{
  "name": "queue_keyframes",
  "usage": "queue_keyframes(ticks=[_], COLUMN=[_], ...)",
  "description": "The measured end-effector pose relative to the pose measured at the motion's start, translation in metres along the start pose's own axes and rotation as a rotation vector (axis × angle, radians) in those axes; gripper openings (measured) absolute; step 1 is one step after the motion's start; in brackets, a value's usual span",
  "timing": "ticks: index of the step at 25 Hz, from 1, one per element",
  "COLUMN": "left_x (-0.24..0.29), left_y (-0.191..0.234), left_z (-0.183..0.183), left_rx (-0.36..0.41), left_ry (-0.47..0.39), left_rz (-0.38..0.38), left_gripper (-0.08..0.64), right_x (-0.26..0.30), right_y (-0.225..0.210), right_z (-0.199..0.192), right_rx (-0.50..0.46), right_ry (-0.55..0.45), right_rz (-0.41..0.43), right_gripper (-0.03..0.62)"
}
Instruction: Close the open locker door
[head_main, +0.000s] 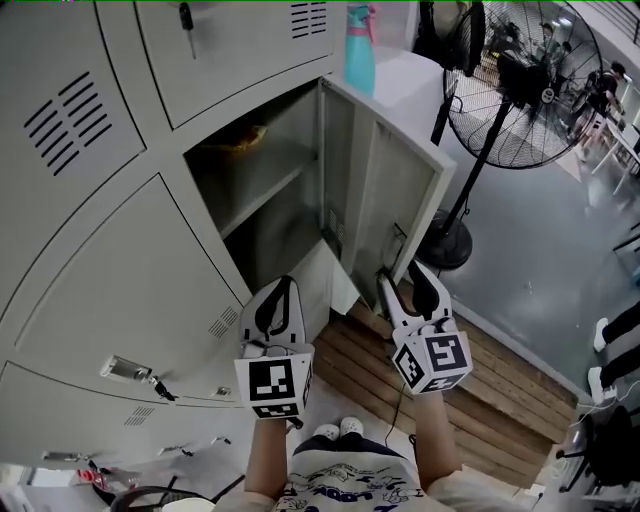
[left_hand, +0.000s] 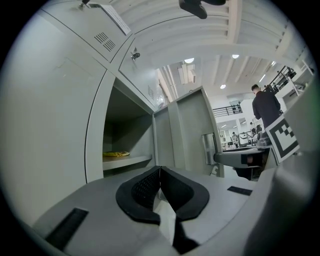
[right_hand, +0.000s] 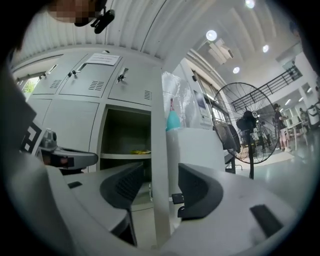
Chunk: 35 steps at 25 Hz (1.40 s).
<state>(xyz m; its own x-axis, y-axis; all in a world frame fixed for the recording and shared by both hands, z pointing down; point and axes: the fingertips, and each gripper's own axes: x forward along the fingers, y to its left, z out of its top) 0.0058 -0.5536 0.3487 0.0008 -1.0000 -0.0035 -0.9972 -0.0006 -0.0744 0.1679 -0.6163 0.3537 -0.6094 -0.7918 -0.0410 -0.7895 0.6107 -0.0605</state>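
Observation:
The open locker door (head_main: 385, 190) swings out to the right from a grey locker bank. Its compartment (head_main: 260, 190) holds a shelf with a yellow thing (head_main: 245, 138) on it. My right gripper (head_main: 400, 278) is open at the door's lower free edge. In the right gripper view the door edge (right_hand: 159, 145) runs upright between the two pads of the right gripper (right_hand: 161, 175), with a gap on each side. My left gripper (head_main: 285, 287) is shut and empty, in front of the compartment's lower left. The left gripper (left_hand: 160, 170) faces the door (left_hand: 187, 135).
A standing fan (head_main: 510, 90) is just right of the door. A teal bottle (head_main: 360, 50) sits on a white cabinet behind it. Wooden slats (head_main: 480, 390) cover the floor below. Keys hang from a lower locker (head_main: 135, 372). People stand far off (left_hand: 265, 107).

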Motion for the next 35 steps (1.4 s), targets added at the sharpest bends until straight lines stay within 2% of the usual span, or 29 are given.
queue_keyframes(ticks=[2, 3, 8, 9, 12, 35], left_x=[0.001, 0.001, 0.001, 0.000, -0.003, -0.060], left_y=[-0.001, -0.001, 0.001, 0.001, 0.002, 0.045], left_z=[0.003, 0.005, 0.007, 0.007, 0.008, 0.006], left_rx=[0.003, 0.005, 0.011, 0.010, 0.012, 0.015], left_ry=[-0.006, -0.011, -0.016, -0.015, -0.015, -0.003], left_rz=[0.009, 0.013, 0.034, 0.037, 0.047, 0.186], left_gripper=[0.004, 0.004, 0.003, 0.004, 0.003, 0.003], right_x=[0.002, 0.003, 0.005, 0.004, 0.004, 0.005], right_y=[0.000, -0.001, 0.000, 0.000, 0.003, 0.072], right_z=[0.000, 0.001, 0.002, 0.003, 0.004, 0.000], right_rx=[0.002, 0.004, 0.007, 0.006, 0.004, -0.028], right_ry=[-0.002, -0.004, -0.011, -0.014, -0.019, -0.009], right_rz=[0.010, 0.012, 0.035, 0.037, 0.041, 0.184], right_gripper=[0.207, 0.164, 0.158, 0.120, 0.103, 0.123])
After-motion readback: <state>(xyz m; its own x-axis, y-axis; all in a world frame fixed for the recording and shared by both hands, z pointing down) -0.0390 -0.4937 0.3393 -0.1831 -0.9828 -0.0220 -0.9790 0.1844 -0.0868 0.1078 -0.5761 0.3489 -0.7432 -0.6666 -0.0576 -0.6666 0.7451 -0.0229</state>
